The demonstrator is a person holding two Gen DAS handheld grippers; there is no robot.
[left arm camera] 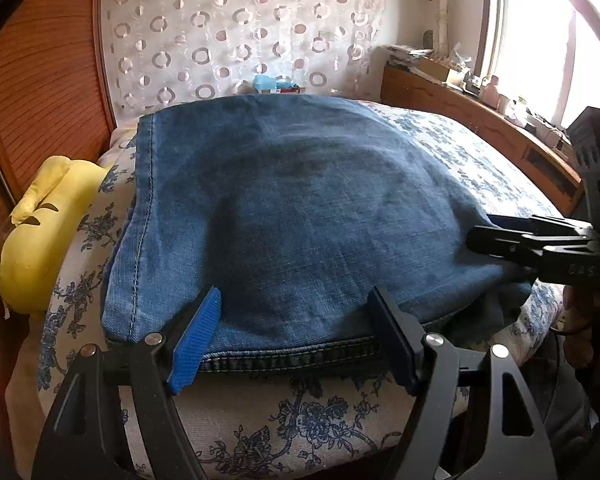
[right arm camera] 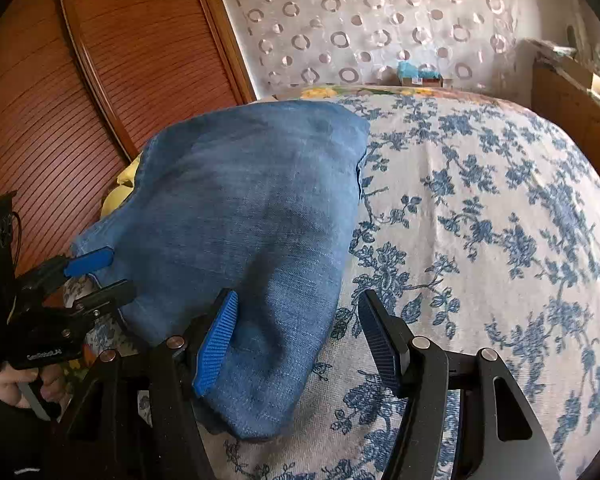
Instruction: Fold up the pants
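Folded blue jeans [left arm camera: 300, 208] lie flat on the floral bedsheet [left arm camera: 300, 412]. My left gripper [left arm camera: 296, 296] stands open over the near stitched edge of the jeans, its blue pad [left arm camera: 196, 340] on the left, nothing pinched. My right gripper [left arm camera: 480, 232] reaches in at the jeans' right edge. In the right wrist view the jeans [right arm camera: 240, 220] fill the left half, and my right gripper [right arm camera: 298, 298] is open, its blue pad [right arm camera: 216, 344] resting over the near corner of the denim. My left gripper [right arm camera: 120, 272] shows at the far left, held by a hand [right arm camera: 8, 384].
A yellow cushion [left arm camera: 40, 232] lies left of the jeans against a wooden slatted door [left arm camera: 40, 80]. A patterned curtain [left arm camera: 240, 32] hangs behind the bed. A cluttered wooden cabinet [left arm camera: 480, 120] runs along the right under a bright window. Bare sheet [right arm camera: 480, 220] spreads right of the jeans.
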